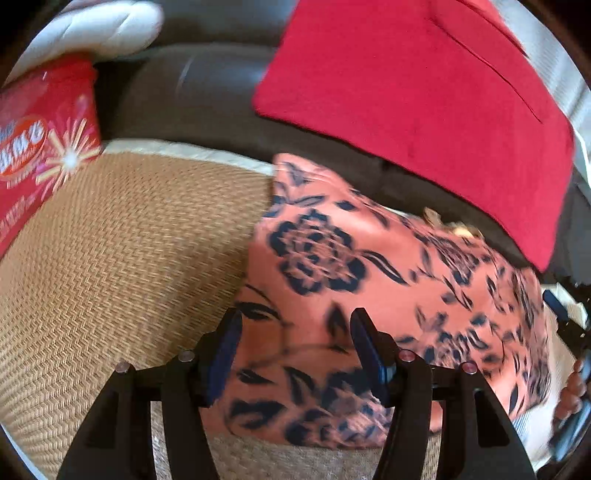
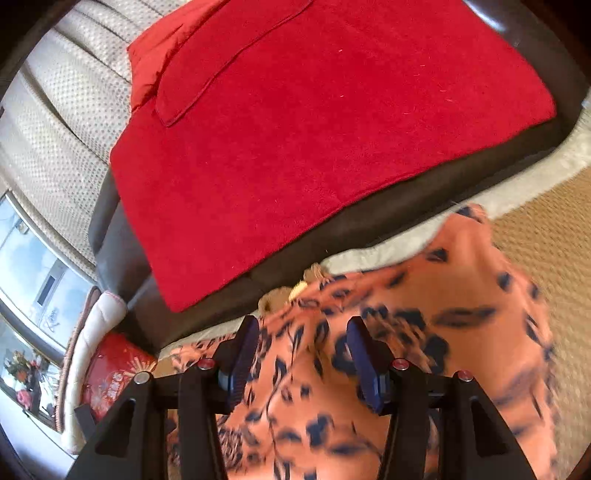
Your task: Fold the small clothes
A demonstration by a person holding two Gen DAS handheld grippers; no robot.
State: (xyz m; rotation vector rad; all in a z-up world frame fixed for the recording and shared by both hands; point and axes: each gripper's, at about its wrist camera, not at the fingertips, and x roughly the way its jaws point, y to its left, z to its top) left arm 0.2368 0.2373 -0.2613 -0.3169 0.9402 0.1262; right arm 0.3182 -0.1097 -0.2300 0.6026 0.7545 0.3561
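An orange garment (image 1: 369, 280) with a dark blue flower print lies on a woven straw mat (image 1: 122, 258). My left gripper (image 1: 297, 317) hovers over its near left part, jaws apart, with cloth under the gap and neither pad pressing on it. In the right wrist view the same garment (image 2: 424, 369) fills the lower right. My right gripper (image 2: 303, 325) stands open over it near a tan frilly trim (image 2: 295, 291). The right gripper (image 1: 565, 317) and a hand (image 1: 572, 391) also show at the left wrist view's right edge.
A red blanket (image 2: 314, 147) covers a dark brown sofa seat (image 2: 369, 218) just behind the mat. A red printed box (image 1: 40, 147) and a white cushion (image 1: 99, 29) sit at the left. A beige dotted cover (image 2: 55, 122) and a window (image 2: 33, 266) lie beyond.
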